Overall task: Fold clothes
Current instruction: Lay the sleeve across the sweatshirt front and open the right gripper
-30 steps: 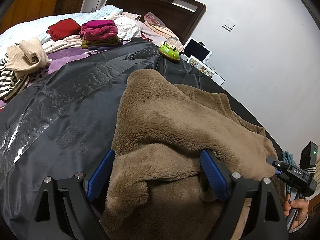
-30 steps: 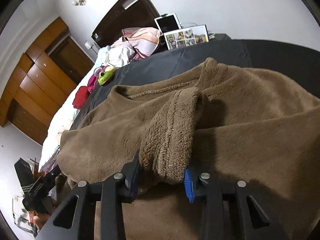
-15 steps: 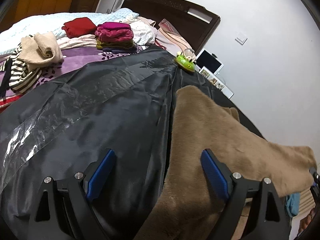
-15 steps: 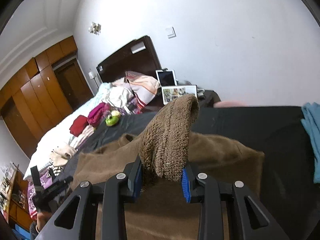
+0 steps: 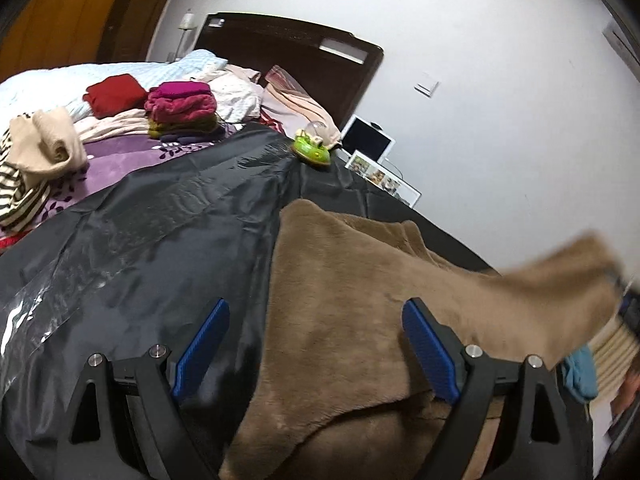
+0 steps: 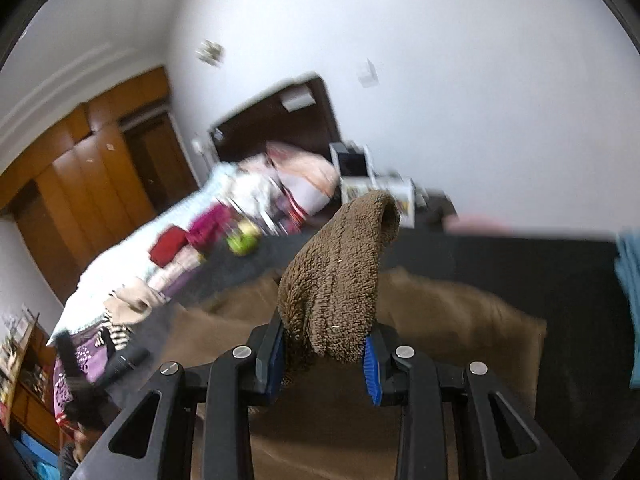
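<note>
A brown fleece garment (image 5: 360, 292) lies on the black sheet (image 5: 160, 240) that covers the bed. My left gripper (image 5: 316, 344) hovers above the garment's left edge, open, with nothing between its blue pads. One end of the garment (image 6: 340, 272) is lifted off the bed, and my right gripper (image 6: 326, 354) is shut on it, the cuff flopping over the jaws. In the left wrist view that raised end stretches up to the right edge, blurred.
Folded clothes (image 5: 180, 108), a red item (image 5: 114, 94) and a beige and striped heap (image 5: 36, 160) sit at the bed's far side. A green toy (image 5: 312, 150) stands on the sheet by the headboard (image 5: 288, 52). Blue cloth (image 6: 630, 280) lies at the right.
My right gripper has lifted the garment's end high off the bed, pulling the fabric out flat. The left gripper let the fleece out from between its pads and tilted upward.
</note>
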`<state>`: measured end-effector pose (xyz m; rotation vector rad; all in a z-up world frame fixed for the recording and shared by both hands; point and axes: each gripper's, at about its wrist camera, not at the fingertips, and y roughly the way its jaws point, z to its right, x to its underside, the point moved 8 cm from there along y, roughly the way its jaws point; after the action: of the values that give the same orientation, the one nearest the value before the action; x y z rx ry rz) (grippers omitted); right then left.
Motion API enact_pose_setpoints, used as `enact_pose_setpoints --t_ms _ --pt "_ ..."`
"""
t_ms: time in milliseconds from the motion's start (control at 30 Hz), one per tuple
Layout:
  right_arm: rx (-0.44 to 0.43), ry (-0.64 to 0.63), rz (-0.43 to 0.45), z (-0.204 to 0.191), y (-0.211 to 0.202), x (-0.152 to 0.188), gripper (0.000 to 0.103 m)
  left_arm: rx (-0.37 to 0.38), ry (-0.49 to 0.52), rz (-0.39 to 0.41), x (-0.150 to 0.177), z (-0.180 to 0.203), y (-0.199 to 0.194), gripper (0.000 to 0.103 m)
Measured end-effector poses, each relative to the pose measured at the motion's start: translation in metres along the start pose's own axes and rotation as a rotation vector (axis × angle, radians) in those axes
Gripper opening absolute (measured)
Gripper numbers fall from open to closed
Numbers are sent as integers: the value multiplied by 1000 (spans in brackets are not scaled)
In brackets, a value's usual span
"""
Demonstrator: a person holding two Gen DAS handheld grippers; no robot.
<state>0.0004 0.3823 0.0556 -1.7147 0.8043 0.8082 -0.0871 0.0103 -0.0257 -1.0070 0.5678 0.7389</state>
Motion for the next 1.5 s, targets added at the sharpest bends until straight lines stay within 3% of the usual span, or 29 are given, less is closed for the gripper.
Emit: enact_pose_setpoints --t_ms 167,433,500,600,767,867,1067,1200,1367,1500 --pt "-32 -100 90 -50 -15 -50 34 96 66 81 -6 24 -18 91" --pt "-94 -199 194 -119 -33 -100 34 275 402 118 15 101 -38 91" --pt "-108 -205 220 -128 -42 -105 34 220 468 84 23 110 -28 96" --pt "-112 -212 257 -131 -56 -107 34 134 396 21 19 92 -10 97" --pt "-49 -191 246 -98 -65 -90 34 -36 69 -75 7 16 11 97" --pt "24 -150 168 -53 -49 -60 34 -54 -21 -94 9 -4 15 97" --pt "176 -3 14 49 -10 28 34 -41 72 -104 15 10 15 97" --pt "239 29 -61 88 5 78 34 -10 59 -135 17 12 22 97" --pt "292 71 -112 123 9 106 34 -12 21 -168 20 2 27 97" --pt "305 49 -149 129 9 113 34 -20 90 -195 25 6 19 97"
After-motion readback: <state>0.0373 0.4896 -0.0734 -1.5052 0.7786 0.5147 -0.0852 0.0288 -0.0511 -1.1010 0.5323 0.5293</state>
